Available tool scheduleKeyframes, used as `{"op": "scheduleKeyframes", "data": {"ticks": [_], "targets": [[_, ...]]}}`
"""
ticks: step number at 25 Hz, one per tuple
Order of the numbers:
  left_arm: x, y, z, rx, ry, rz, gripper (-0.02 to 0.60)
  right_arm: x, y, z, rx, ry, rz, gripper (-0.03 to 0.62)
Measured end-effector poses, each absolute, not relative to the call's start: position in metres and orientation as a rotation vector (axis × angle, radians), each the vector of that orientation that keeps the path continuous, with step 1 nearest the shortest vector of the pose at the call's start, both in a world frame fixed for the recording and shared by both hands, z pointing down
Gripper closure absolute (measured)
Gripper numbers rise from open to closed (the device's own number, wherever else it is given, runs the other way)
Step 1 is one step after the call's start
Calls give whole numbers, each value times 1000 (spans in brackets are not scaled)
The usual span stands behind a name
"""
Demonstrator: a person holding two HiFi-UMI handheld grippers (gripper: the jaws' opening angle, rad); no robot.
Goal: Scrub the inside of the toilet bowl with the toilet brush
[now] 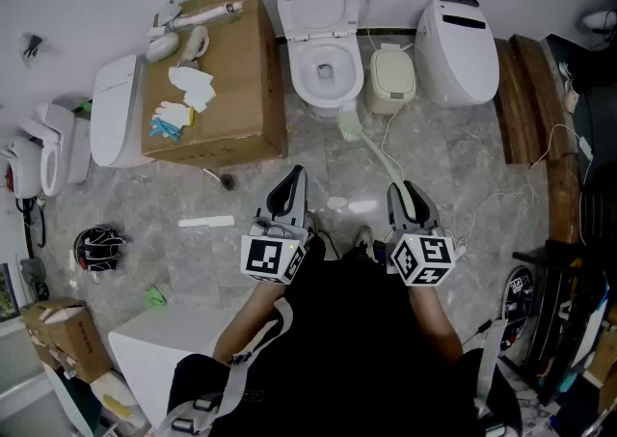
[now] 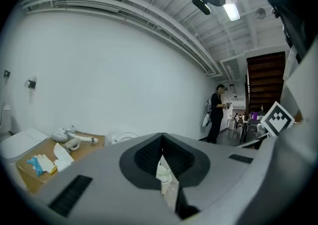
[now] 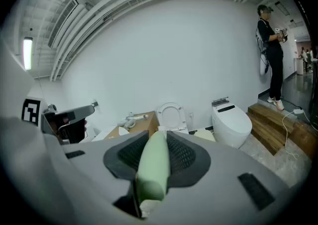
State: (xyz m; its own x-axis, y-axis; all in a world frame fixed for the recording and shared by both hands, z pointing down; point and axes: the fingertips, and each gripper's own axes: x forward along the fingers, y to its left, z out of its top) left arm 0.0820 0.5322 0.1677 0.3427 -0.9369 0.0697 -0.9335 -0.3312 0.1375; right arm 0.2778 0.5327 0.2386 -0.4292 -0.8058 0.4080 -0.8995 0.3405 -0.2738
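Right hand-held gripper [image 1: 409, 196] is clamped on the pale green handle of the toilet brush [image 1: 351, 124]. Left hand-held gripper [image 1: 287, 189] is held with jaws together; nothing appears to be gripped, though a white scrap shows through the slit and is probably just floor beyond.

The brush head is seen low, just in front of the toilet bowl [image 1: 301, 68], not yet inside. The lid is up, so the bowl is open.

Risks:
- The handle is gripped near its far end, so there is a long lever. Under scrubbing load the handle could be twisted or slid in the jaws.
- The head must be lifted over the front rim. If it is lifted too little, the rim gets struck and the brush is knocked askew.
- A white cable [image 1: 385, 141] is laid on the floor beside the brush shaft and could be snagged or dragged.

Surroundings: a small beige bin [image 1: 393, 74] is set just beside the bowl on the right, with a second toilet [image 1: 461, 44] past it. A cardboard box [image 1: 231, 88] stands close on the left. Side swing room is limited by both, but the straight path to the bowl is unobstructed.
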Motion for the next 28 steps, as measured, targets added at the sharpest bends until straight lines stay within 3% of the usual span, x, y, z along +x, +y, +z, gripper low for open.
{"op": "scheduleKeyframes", "data": {"ticks": [28], "targets": [[17,515,180,2534,-1564,-47,574,205,530,246,1673,-2322,696,473]]}}
